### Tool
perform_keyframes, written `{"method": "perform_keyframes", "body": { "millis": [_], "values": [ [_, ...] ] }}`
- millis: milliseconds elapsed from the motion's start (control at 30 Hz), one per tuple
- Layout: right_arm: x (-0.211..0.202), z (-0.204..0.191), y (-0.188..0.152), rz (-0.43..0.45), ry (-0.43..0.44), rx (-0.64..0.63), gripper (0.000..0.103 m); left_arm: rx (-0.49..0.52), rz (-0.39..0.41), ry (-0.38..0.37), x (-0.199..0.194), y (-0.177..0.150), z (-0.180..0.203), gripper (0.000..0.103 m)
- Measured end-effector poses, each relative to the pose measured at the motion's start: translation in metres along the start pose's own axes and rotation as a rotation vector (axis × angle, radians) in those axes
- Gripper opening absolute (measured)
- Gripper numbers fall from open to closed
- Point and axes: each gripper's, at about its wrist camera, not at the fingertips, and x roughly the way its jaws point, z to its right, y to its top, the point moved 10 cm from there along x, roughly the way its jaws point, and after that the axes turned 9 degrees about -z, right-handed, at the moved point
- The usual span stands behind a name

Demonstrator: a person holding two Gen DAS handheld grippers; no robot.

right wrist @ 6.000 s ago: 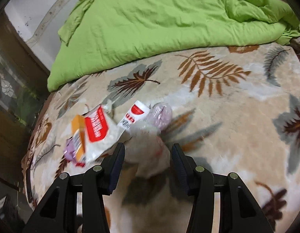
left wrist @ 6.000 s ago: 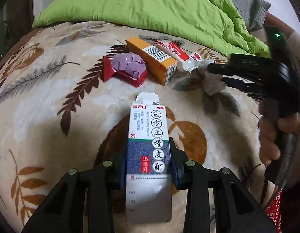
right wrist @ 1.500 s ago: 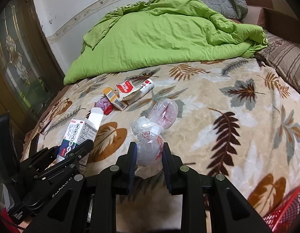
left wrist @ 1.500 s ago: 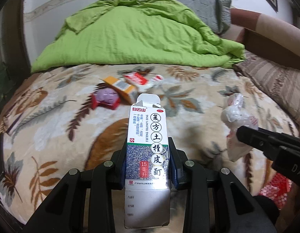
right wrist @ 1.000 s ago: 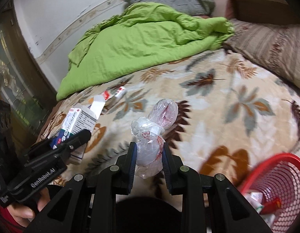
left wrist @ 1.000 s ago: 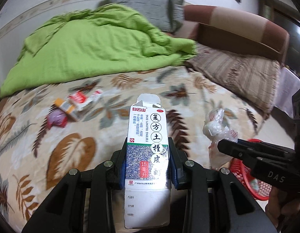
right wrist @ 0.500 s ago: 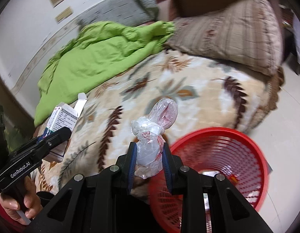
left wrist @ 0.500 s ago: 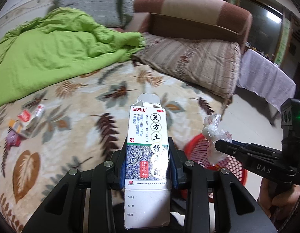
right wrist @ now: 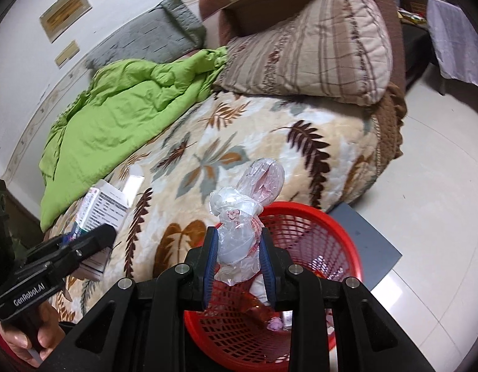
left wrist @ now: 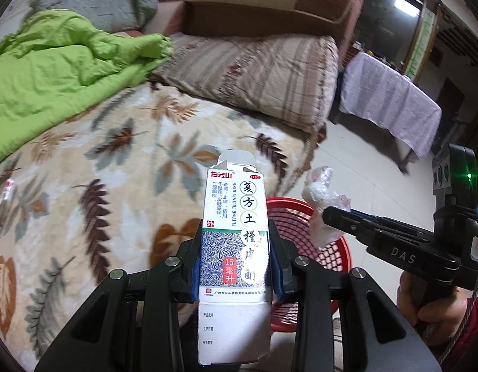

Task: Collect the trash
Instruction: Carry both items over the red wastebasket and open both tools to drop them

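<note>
Pinching a medicine box [left wrist: 235, 248] between its fingers, the left gripper [left wrist: 235, 260] holds it upright, long axis along the fingers, open flap pointing away. The right gripper [right wrist: 237, 260] clamps a crumpled plastic bag [right wrist: 242, 217], knotted end pointing forward, above the red basket [right wrist: 338, 232] just beyond its fingertips, beside the leaf-print bed [right wrist: 239, 142].

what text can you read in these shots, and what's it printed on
"白云山", "OTC", "复方土槿皮酊", "FUFANG TUJINPI DING", "外", "15毫升": medicine box clamped in the left tongs.
"DAS": side of the right tongs, left wrist view.
"GenRobot.AI": side of the left tongs, right wrist view.
Too small to read: the box's bottom lines and its back panel.
Too blurred: red print on the plastic bag.
</note>
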Motion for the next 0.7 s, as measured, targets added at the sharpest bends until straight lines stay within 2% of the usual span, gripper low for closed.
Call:
{"method": "perform_keyframes", "body": {
  "millis": [300,433,533,633,700],
  "values": [
    [0.000,0.023,-0.009,-0.018,-0.009,0.040,0.029,0.040,-0.059,-0.049,0.028,-0.003,0.030,0.033],
    [0.005,0.028,-0.013,-0.032,-0.006,0.050,0.030,0.066,-0.085,-0.049,0.041,-0.008,0.036,0.033],
    [0.008,0.031,-0.017,-0.056,0.002,0.057,0.036,0.088,-0.083,-0.061,0.044,-0.009,0.043,0.033],
    [0.006,0.035,-0.016,-0.047,-0.018,0.061,0.049,0.095,-0.076,-0.067,0.044,-0.008,0.048,0.047],
    [0.003,0.037,-0.014,-0.041,-0.023,0.061,0.049,0.088,-0.069,-0.074,0.042,-0.007,0.048,0.051]
  ]
}}
